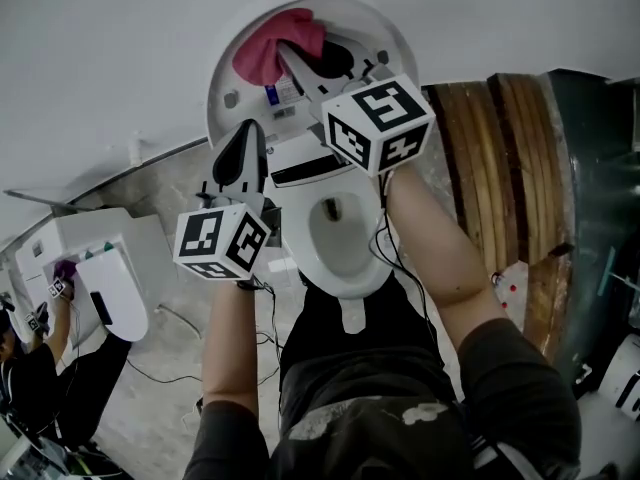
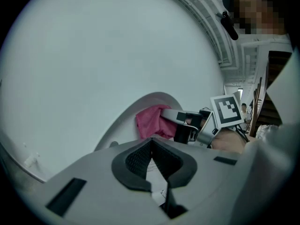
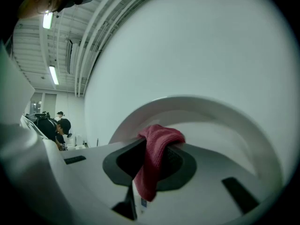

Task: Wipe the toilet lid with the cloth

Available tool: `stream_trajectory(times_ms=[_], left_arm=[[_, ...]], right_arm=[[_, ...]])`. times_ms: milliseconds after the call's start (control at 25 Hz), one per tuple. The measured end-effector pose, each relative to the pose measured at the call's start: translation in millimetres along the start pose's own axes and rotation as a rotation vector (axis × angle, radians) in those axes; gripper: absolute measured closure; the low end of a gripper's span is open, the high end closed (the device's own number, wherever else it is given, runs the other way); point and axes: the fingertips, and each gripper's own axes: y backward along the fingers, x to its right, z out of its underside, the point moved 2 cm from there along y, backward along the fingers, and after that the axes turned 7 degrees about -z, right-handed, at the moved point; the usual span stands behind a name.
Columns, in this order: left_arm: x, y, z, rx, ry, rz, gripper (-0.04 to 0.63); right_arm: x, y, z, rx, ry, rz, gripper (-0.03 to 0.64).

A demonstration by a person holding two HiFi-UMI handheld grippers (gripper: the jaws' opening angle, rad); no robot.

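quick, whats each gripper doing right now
left gripper: closed, nothing in it
right gripper: closed on the pink cloth

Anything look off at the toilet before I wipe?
Nothing stands out. The pink cloth is pinched in the right gripper, up at the raised toilet lid, with a loose end hanging from the jaws. The left gripper is shut and empty beside it. No spills or damage show.

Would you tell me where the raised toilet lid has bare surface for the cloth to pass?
Bare lid lies right of the cloth in the right gripper view, out to the rim. Crowded in the head view: right gripper, stickers and left gripper in the lid's left half.
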Motion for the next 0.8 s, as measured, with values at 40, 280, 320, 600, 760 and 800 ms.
stream_trajectory(times_ms=[40, 280, 320, 600, 760, 800], left_arm=[[5, -4, 1, -0.001, -0.002, 0.007, 0.588], [31, -26, 16, -0.014, -0.003, 0.034, 0.588], [34, -29, 20, -0.018, -0.002, 0.037, 0.588], [42, -39, 48, -0.046, 0.005, 0.046, 0.588], [41, -36, 62, -0.054, 0.022, 0.049, 0.588], [39, -34, 63, -0.054, 0.025, 0.047, 0.588]], right_arm=[[7, 5, -2, 0.019, -0.008, 0.016, 0.561], [42, 38, 6, 0.063, -0.057, 0.089, 0.561], [48, 44, 10, 0.062, -0.066, 0.103, 0.561], [81, 81, 48, 0.057, -0.151, 0.199, 0.561], [89, 93, 71, 0.034, -0.191, 0.240, 0.561], [90, 94, 73, 0.031, -0.195, 0.244, 0.561]])
